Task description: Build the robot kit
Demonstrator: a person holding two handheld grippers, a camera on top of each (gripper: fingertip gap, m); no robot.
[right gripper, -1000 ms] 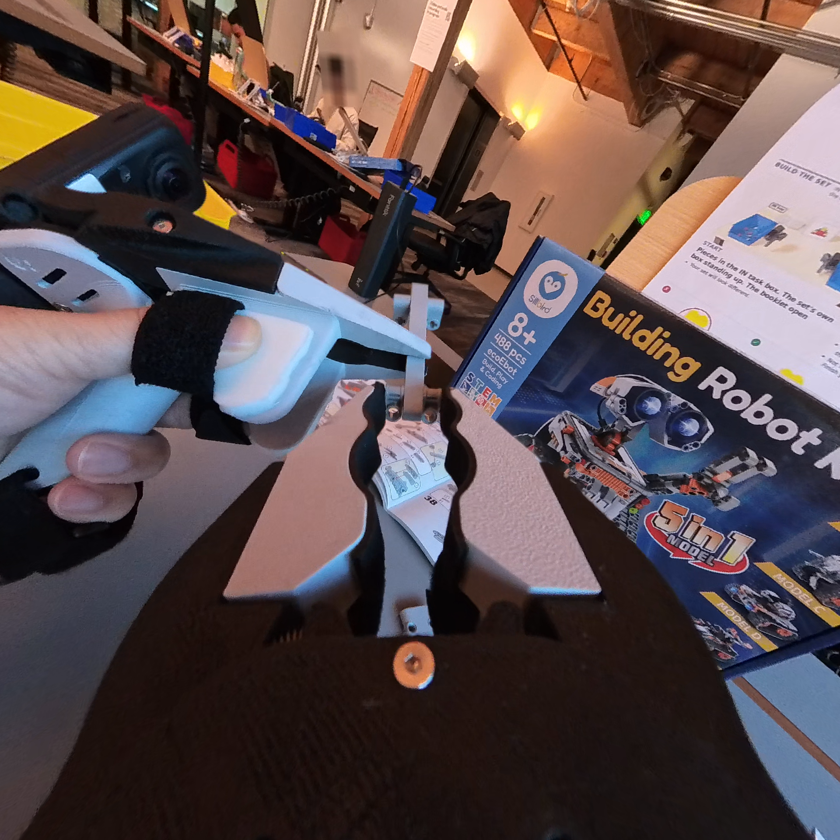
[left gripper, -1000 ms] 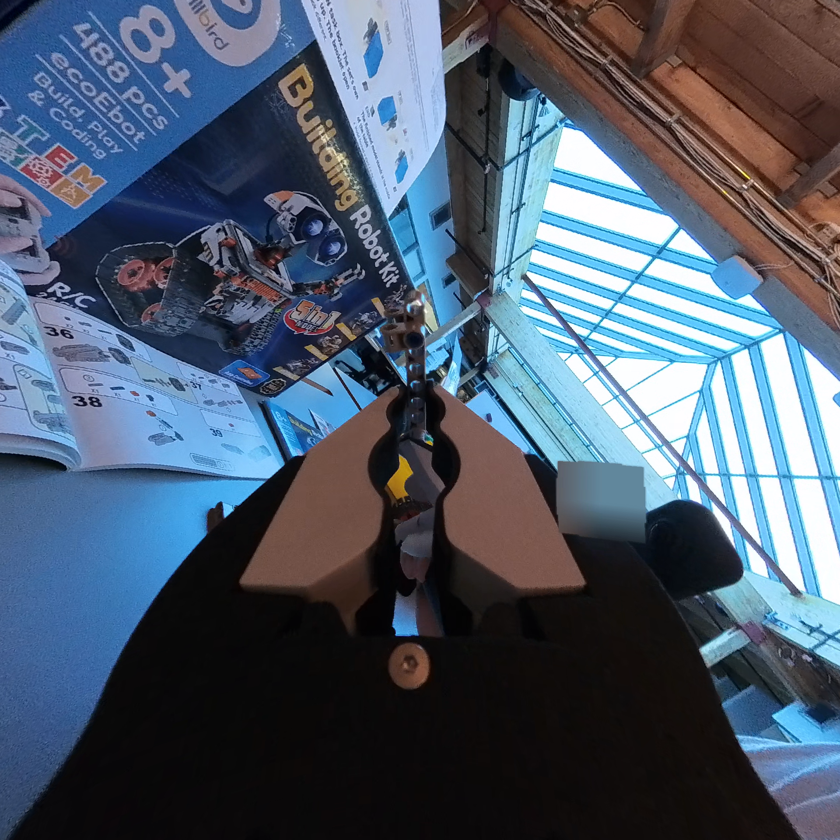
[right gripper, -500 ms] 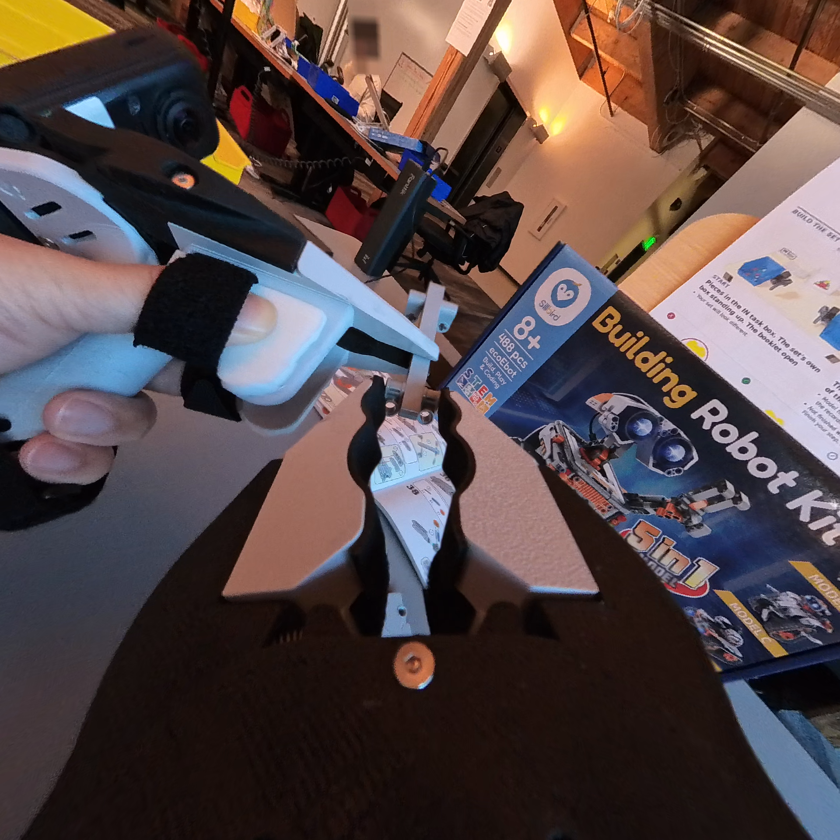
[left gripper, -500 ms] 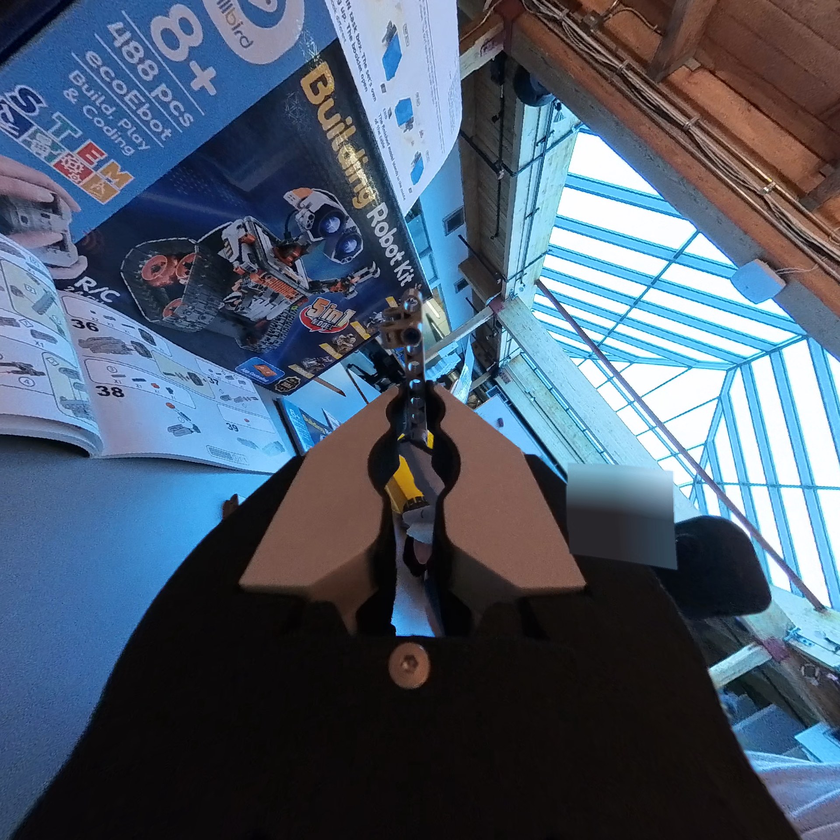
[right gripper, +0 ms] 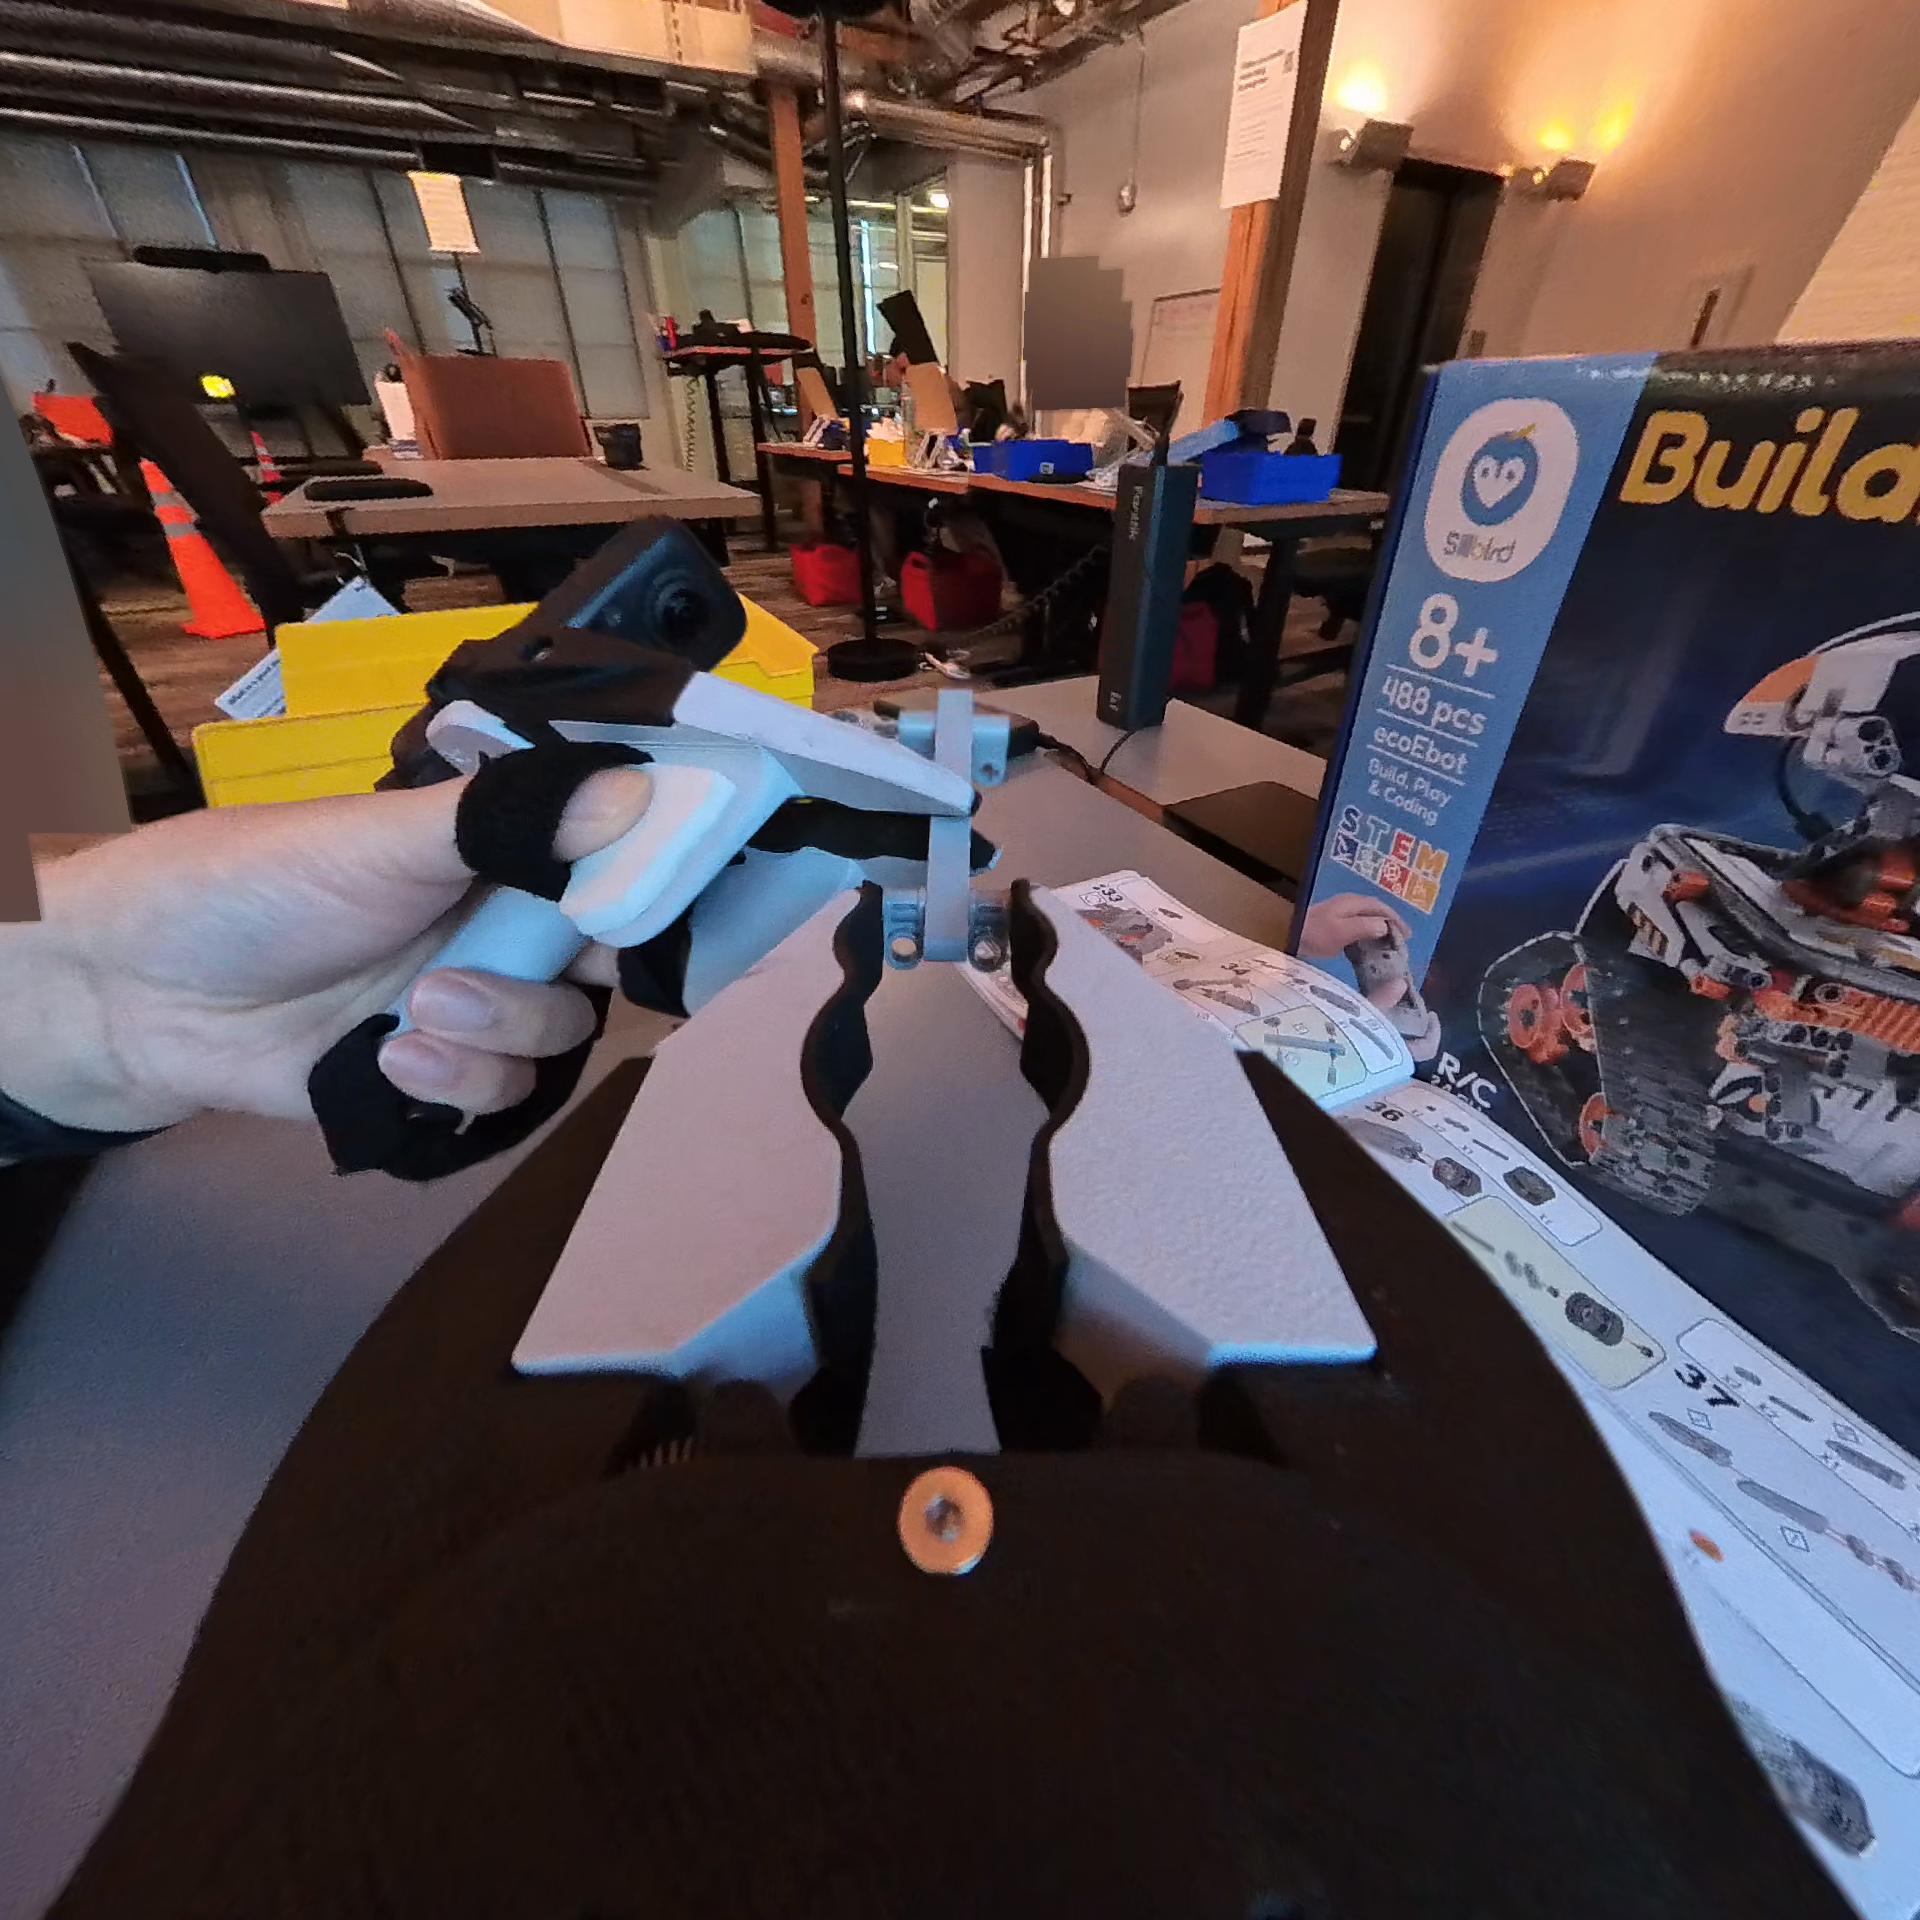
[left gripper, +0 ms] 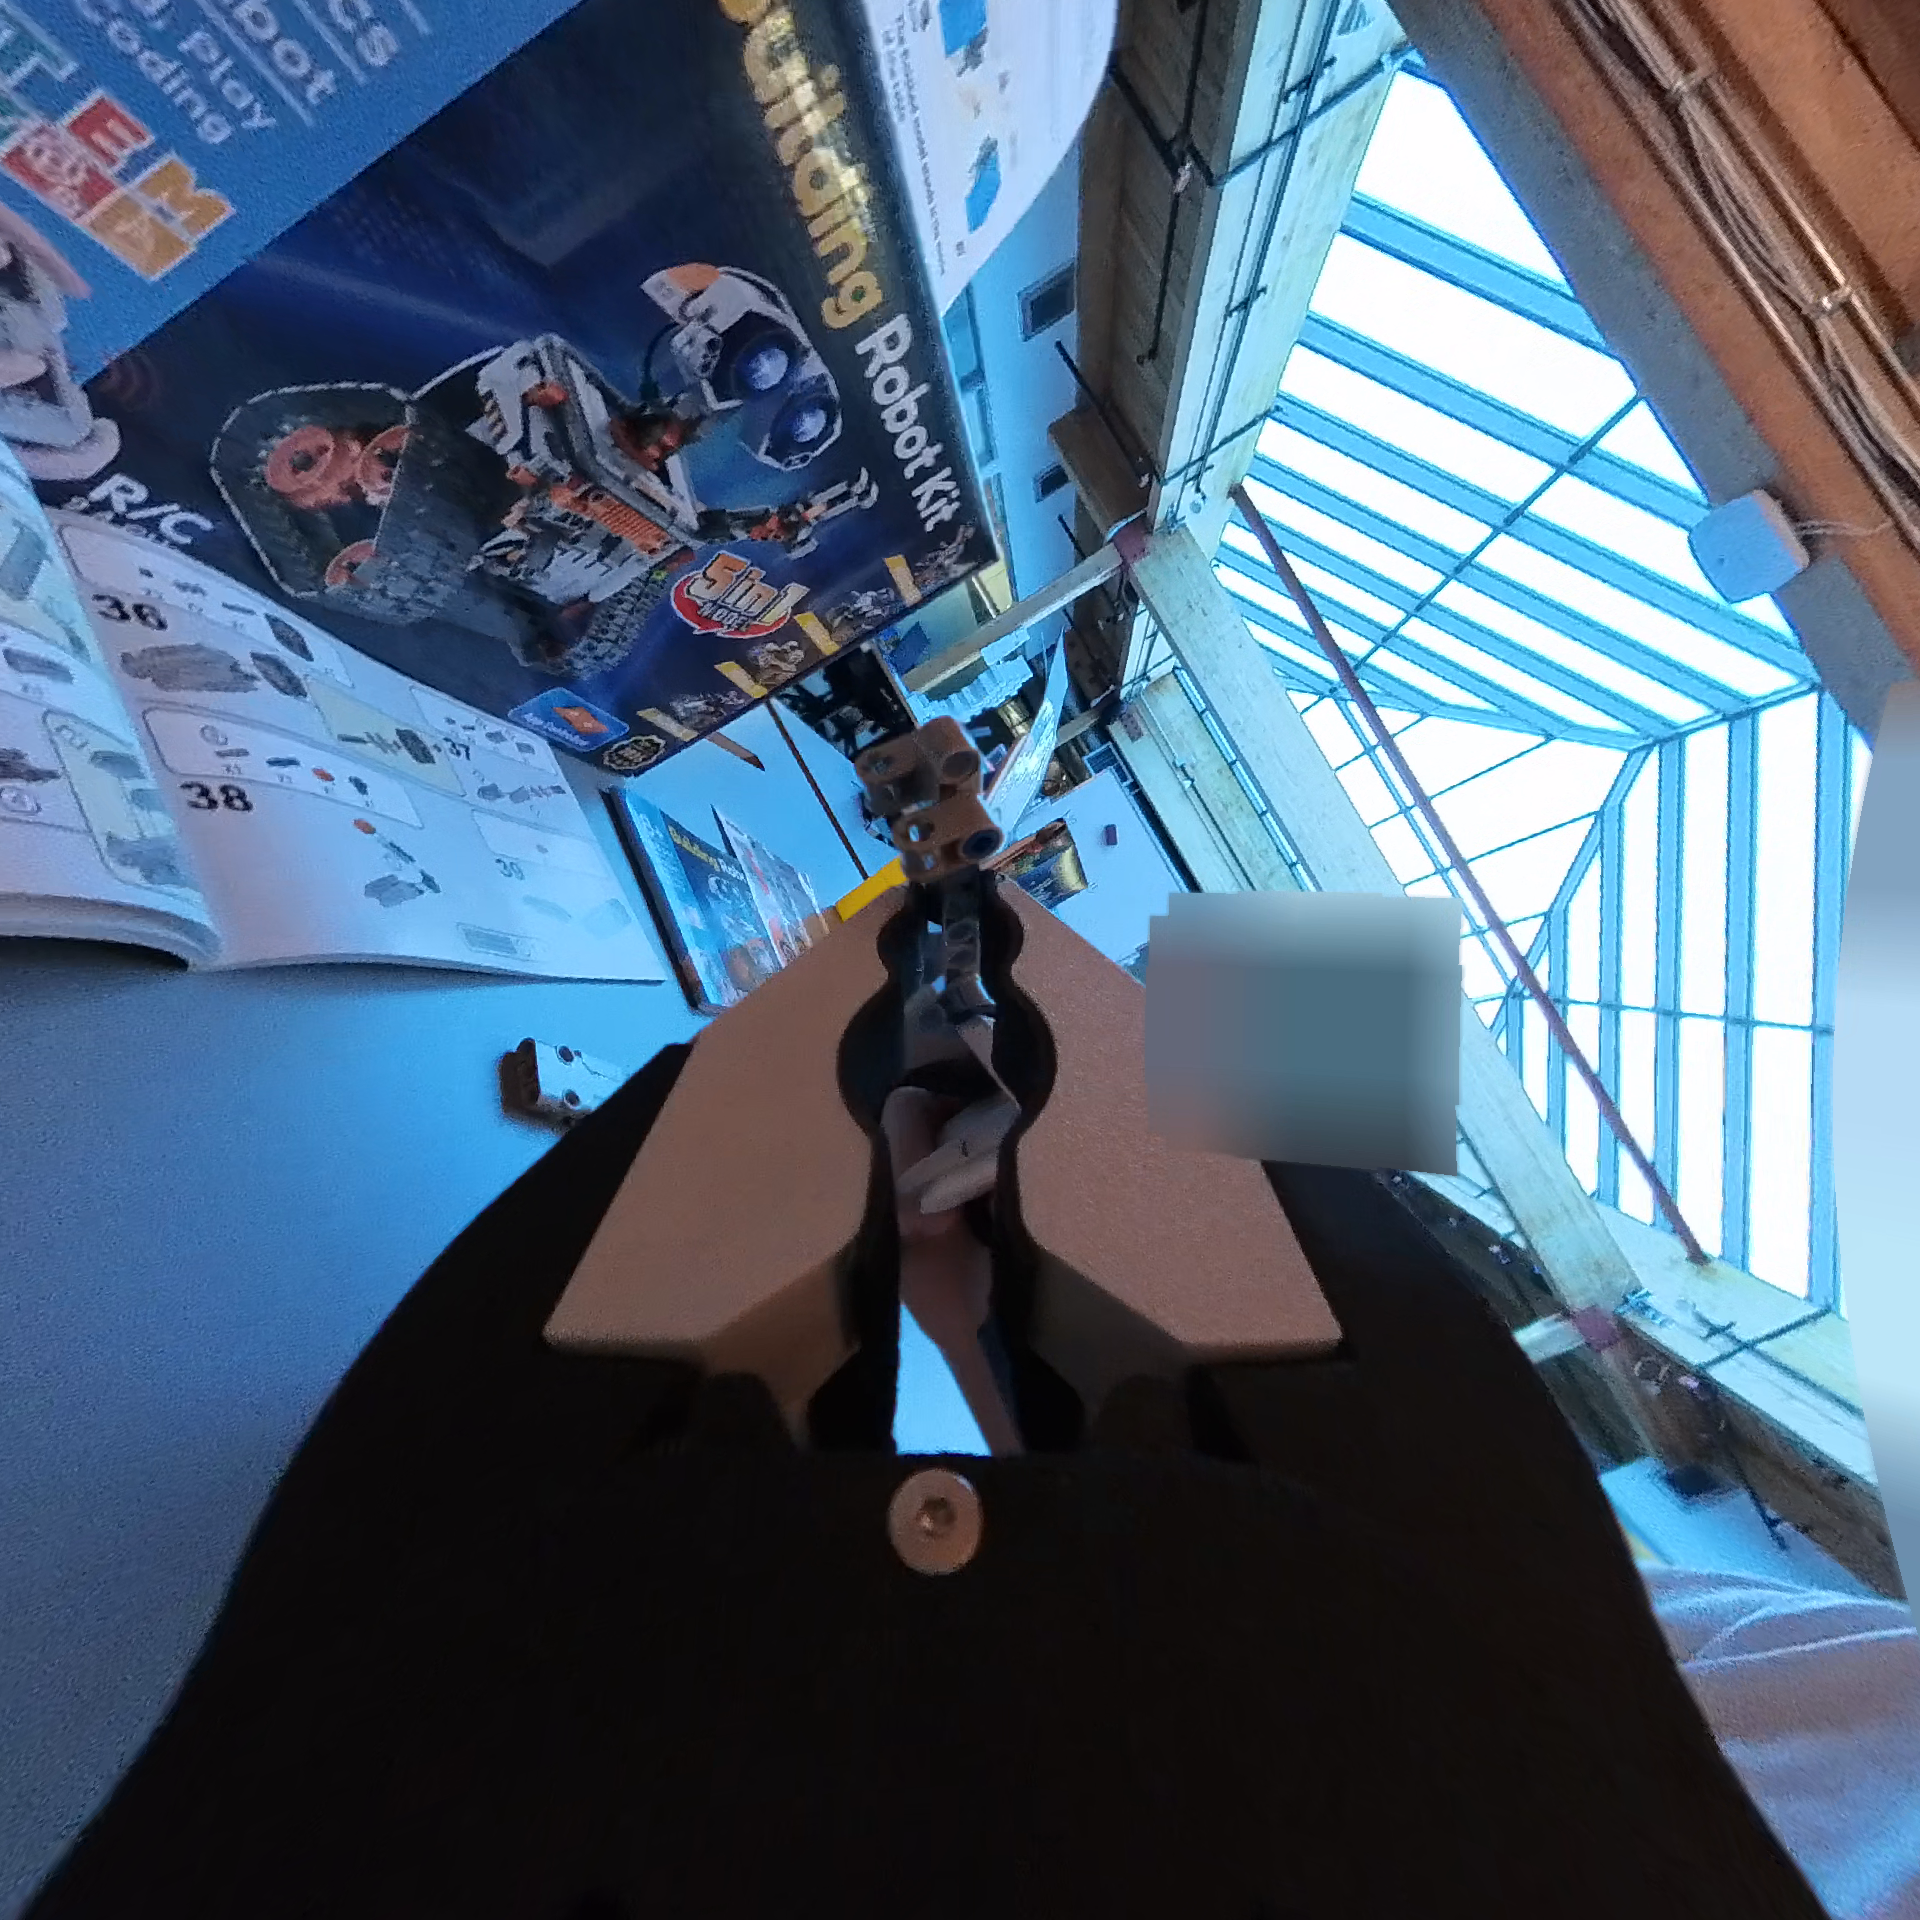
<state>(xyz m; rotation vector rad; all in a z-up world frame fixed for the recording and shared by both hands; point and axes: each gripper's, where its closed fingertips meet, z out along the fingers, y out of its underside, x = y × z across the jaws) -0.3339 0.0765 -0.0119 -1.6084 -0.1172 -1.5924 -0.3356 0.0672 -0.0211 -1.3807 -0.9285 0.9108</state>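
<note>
Since half a second ago the right gripper [right gripper: 945, 914] has opened its fingers and drawn back a little, so that the grey beam assembly [right gripper: 948, 831] now stands free between its tips with a small gap on each side; earlier the tips were pressed on the lower cross-piece. The right wrist view has also swung level, so more of the room appears behind. The assembly is a thin upright beam with a small cross-piece at each end, and it is carried in the air above the table [right gripper: 156, 1351], clamped near its middle by the left gripper [right gripper: 966, 805], which a person's hand [right gripper: 260, 956] holds from the left side. In the left wrist view the left gripper [left gripper: 948, 925] is closed narrowly on the beam, and the connector end [left gripper: 930, 805] sticks out past the tips, probably so that this end is free to reach. Beside them lies the open instruction booklet [right gripper: 1299, 1018], and behind it stands the blue robot kit box [right gripper: 1475, 665].
</note>
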